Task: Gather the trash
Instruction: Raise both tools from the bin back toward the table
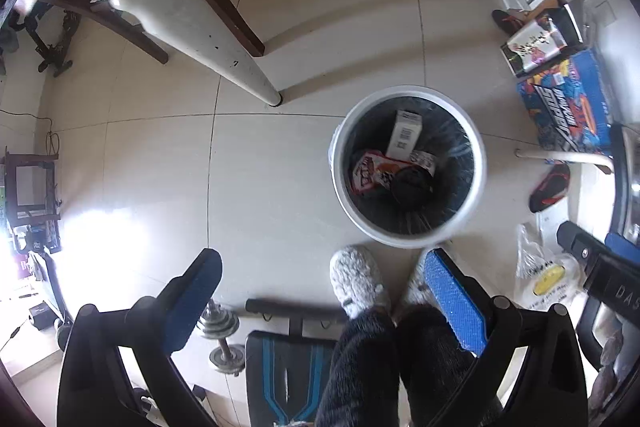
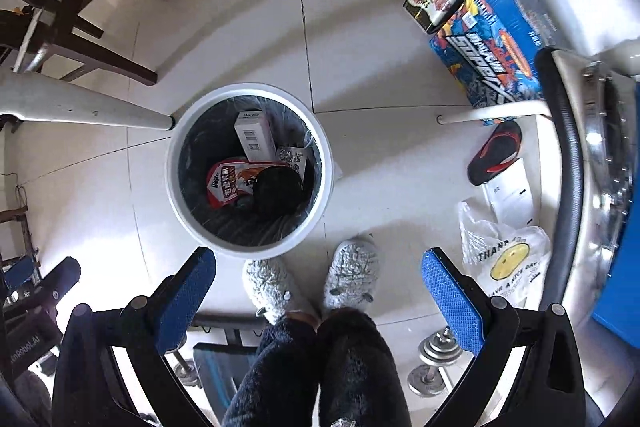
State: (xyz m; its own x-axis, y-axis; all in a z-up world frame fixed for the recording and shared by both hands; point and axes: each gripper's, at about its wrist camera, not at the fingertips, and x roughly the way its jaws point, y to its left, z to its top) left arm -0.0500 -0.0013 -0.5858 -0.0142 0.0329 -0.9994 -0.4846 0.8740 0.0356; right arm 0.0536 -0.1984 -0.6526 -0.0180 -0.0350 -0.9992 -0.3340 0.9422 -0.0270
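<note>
A white round trash bin (image 1: 474, 195) (image 2: 182, 201) with a black liner stands on the tiled floor, seen from above in both views. Inside lie a white carton (image 1: 406, 139) (image 2: 254, 137), a red snack packet (image 1: 370, 175) (image 2: 226, 181) and a black round object (image 1: 412, 187) (image 2: 280, 189). My left gripper (image 1: 324, 277) hangs open above the floor near the bin, nothing between its blue pads. My right gripper (image 2: 318, 275) is open too, empty, just short of the bin. The right gripper's body (image 1: 600, 263) shows at the left wrist view's right edge.
A person's grey slippers (image 1: 358, 283) (image 2: 352, 275) stand by the bin. A clear plastic bag (image 2: 508, 263) (image 1: 544, 275), a flip-flop (image 2: 496, 153), blue and black boxes (image 2: 492, 39), white table legs (image 1: 200, 31) (image 2: 80, 111), dark chairs (image 2: 84, 19), dumbbells (image 2: 436, 355) and a bench (image 1: 284, 371) lie around.
</note>
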